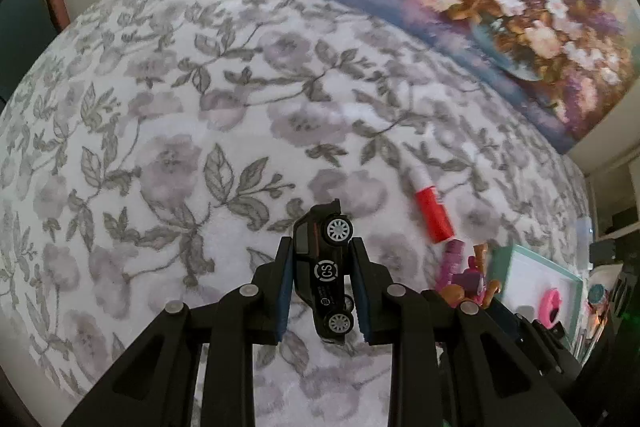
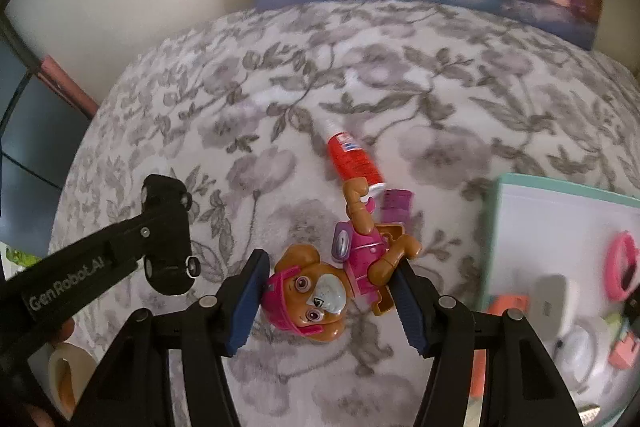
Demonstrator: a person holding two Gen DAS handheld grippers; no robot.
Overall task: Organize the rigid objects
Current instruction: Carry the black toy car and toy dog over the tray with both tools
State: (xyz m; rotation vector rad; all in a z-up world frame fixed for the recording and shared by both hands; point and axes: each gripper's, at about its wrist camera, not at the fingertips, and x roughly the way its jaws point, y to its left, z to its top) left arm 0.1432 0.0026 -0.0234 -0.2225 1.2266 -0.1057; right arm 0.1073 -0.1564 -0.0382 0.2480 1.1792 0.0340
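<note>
Left gripper (image 1: 322, 287) pinches a small black die-cast toy car with grey wheels (image 1: 324, 267), blue pads pressed on its roof and underside, car on its side and nose pointing away from the camera, held off the surface. Right gripper (image 2: 328, 291) clamps a brown plastic puppy figure in a pink outfit and pink cap (image 2: 320, 287), one pad on the cap, the other on the hind legs; the jaws stand fairly wide because the figure is bulky. Probably both toys are lifted for carrying to the mint-rimmed white tray (image 2: 560, 211) at the right, which already holds a pink ring-shaped item (image 2: 620, 267) and other small bits, too blurred to name.

Under the grippers: fleecy white blanket with grey leaf-and-flower print (image 1: 160, 147), soft, so things could tip when set down. Still on it: a red cylindrical tube with white cap (image 2: 352, 159) and a purple ridged plastic piece (image 2: 394, 205), lying just beside the puppy's raised paw, between grippers and tray. A flower painting on canvas (image 1: 500, 7) leans behind. Roll of tape (image 2: 66, 371) at lower left of the right view. The route to the tray looks open; the tube and the purple piece sit close to it.
</note>
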